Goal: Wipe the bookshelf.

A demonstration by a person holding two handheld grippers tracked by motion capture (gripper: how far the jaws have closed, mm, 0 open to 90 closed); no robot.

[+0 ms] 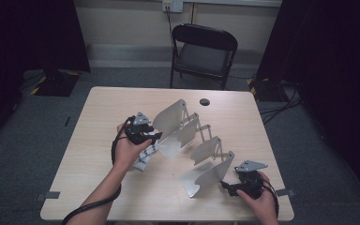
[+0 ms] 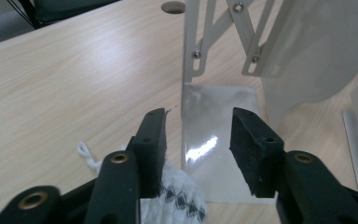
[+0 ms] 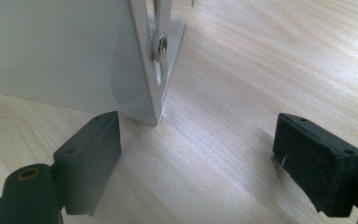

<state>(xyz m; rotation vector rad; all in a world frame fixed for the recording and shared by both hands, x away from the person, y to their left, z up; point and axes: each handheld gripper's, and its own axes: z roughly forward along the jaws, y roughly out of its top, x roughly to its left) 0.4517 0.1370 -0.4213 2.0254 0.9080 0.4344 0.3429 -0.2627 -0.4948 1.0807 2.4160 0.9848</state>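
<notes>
A white metal folding rack [image 1: 187,136] with several upright plates on scissor links stretches diagonally across the table. My left gripper [image 1: 155,137] hovers at its near-left end. In the left gripper view the left gripper [image 2: 198,135] is open and faces a flat base plate [image 2: 219,140], with nothing pressed between its pads. A white cloth with a dark pattern [image 2: 177,198] lies under its left jaw, also seen on the table [image 1: 145,157]. My right gripper [image 1: 227,186] sits at the rack's near-right end. In its own view the right gripper [image 3: 196,144] is wide open, with the end plate [image 3: 60,51] just ahead of its left jaw.
The light wooden table [image 1: 103,108] has a round cable hole [image 1: 204,101] near its far edge. A black folding chair [image 1: 204,51] stands behind the table. Dark curtains hang at both sides of the room.
</notes>
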